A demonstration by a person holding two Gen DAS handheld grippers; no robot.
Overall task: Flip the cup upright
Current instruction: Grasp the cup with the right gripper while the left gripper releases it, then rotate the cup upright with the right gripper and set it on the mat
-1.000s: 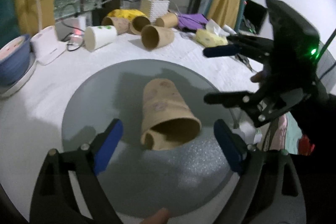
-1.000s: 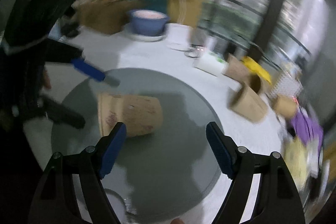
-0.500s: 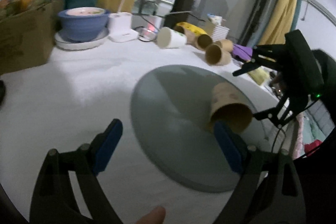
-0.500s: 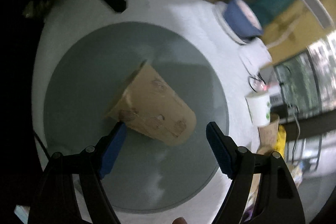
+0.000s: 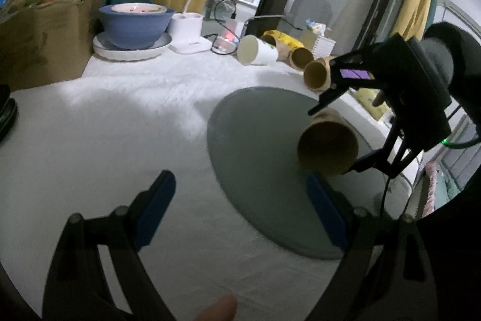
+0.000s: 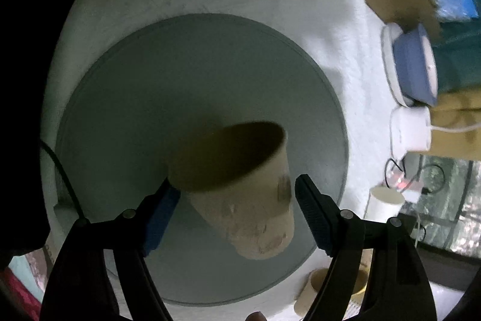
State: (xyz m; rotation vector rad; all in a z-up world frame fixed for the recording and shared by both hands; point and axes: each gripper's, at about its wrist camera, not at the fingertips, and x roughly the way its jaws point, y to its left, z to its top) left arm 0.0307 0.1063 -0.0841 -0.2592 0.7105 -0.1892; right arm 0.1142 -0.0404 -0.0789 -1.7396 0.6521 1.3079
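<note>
A brown paper cup (image 6: 240, 185) with faint printed marks is between the fingers of my right gripper (image 6: 237, 200), over the round grey mat (image 6: 186, 74). The blue pads stand against the cup's two sides, and its dark mouth faces the camera. In the left wrist view the same cup (image 5: 327, 148) shows its open mouth, with the right gripper (image 5: 336, 137) around it above the mat (image 5: 258, 134). My left gripper (image 5: 240, 206) is open and empty, low over the white cloth beside the mat's left edge.
Several more paper cups (image 5: 312, 71) and a white cup (image 5: 255, 50) lie on their sides at the back. A blue bowl (image 5: 135, 23) on a plate, a cardboard box (image 5: 42, 38), a white lamp base (image 5: 188, 33) and cables stand at the back left.
My right gripper has closed in around the cup and the cup has turned from lying on its side to mouth towards the camera. My left gripper has drawn back to the left, away from the cup.
</note>
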